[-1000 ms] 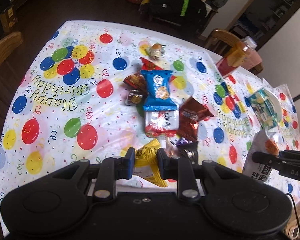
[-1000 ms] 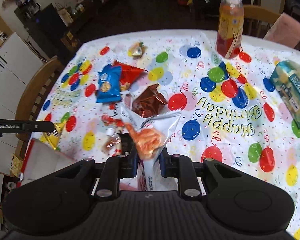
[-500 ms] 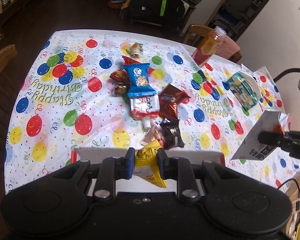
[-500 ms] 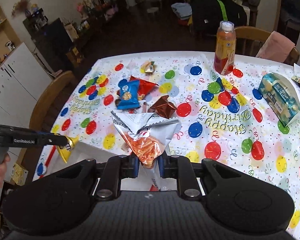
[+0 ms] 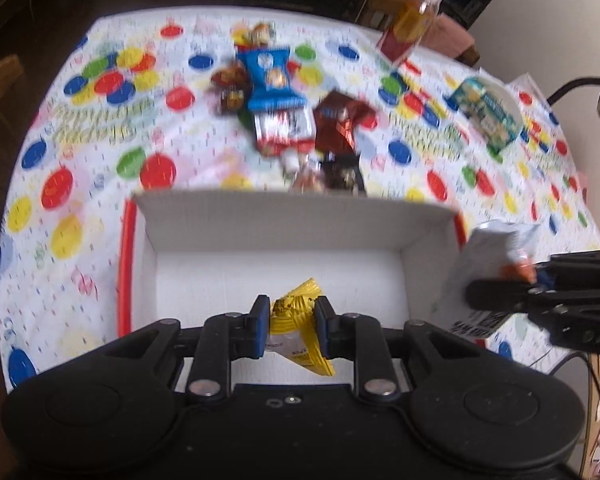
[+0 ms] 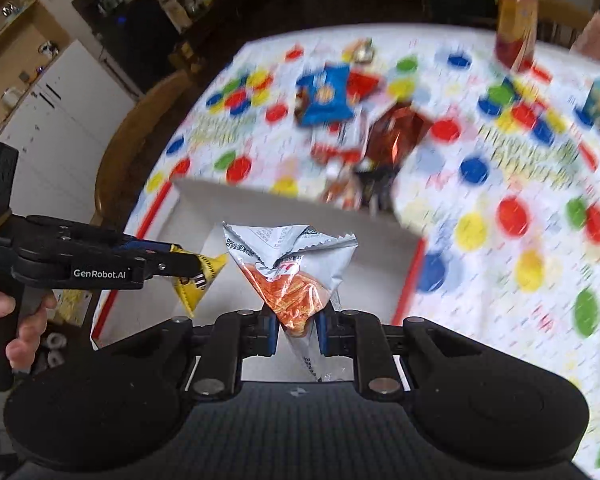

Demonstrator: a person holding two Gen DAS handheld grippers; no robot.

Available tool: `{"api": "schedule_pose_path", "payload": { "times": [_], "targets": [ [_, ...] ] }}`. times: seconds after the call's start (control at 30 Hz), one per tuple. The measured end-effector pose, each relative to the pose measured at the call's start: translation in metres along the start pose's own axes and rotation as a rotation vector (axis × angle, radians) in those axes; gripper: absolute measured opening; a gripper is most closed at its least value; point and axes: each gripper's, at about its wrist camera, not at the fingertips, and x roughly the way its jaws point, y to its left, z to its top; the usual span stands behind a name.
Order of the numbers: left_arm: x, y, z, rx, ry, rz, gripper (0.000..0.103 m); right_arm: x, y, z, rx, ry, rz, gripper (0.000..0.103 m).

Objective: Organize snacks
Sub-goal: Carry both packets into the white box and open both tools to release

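Both grippers have moved over the box (image 5: 292,216), each holding one packet.

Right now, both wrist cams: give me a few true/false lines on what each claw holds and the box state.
1. The left claw is shut on a yellow packet. True.
2. The right claw is open and holds nothing. False: it is shut on a silver packet with orange contents.
3. The white box already has several snacks lying in it. False: the visible floor of the box shows none; the yellow packet hangs over it in the claw.
4. A blue packet lies on the tablecloth beyond the box. True.
5. The bottle lies on its side inside the box. False: it stands upright at the far edge of the table.
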Motion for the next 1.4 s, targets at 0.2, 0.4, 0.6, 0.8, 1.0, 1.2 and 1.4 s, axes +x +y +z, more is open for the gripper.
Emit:
{"api": "schedule_pose_path", "payload": {
  "times": [0.2,0.4,0.6,0.8,1.0,1.2,1.4],
  "targets": [
    [0.026,0.001,-0.018,0.008,0.055,0.026,0.022,0.035,0.009,-0.011,0.015,0.057,0.032,0.015],
    [0.044,0.005,-0.029,0.008,0.093,0.045,0.022,0.064,0.010,-0.021,0.027,0.127,0.031,0.015],
    [0.058,0.005,-0.036,0.017,0.119,0.067,0.022,0.075,0.009,-0.025,0.030,0.140,0.013,0.015],
    [0.064,0.006,-0.040,0.028,0.136,0.068,0.022,0.076,0.010,-0.025,0.022,0.143,0.015,0.015],
    [0.062,0.002,-0.042,0.052,0.132,0.073,0.036,0.073,0.010,-0.027,0.033,0.140,0.010,0.016],
    [0.048,-0.001,-0.046,0.072,0.091,0.079,0.061,0.056,0.012,-0.030,0.045,0.099,-0.001,0.026],
    [0.024,-0.009,-0.045,0.100,0.035,0.069,0.068,0.033,0.022,-0.031,0.035,0.047,0.004,0.047]
  ]
}}
